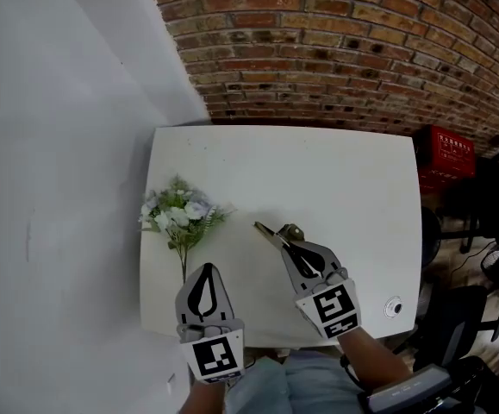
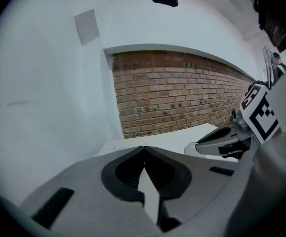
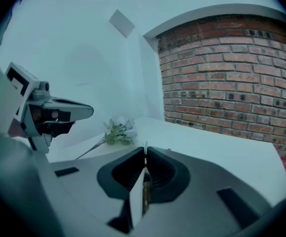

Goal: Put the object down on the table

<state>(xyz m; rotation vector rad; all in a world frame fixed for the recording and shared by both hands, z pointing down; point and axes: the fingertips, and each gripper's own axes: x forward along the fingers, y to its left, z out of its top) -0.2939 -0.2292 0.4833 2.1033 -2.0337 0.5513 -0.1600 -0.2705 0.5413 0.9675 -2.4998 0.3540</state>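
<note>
White table (image 1: 352,171) under the fingers, brick wall (image 1: 335,50) beyond. Right gripper (image 1: 287,246) pinching a thin metal object (image 1: 269,232); left gripper (image 1: 206,270) pressed together. Red crate (image 1: 443,155) lettering unreadable.

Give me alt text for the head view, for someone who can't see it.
The right tool is shut on a thin metal object over a white table. The left tool, shut and empty, is beside it. Flowers lie at the table's left edge, with a brick wall behind.
</note>
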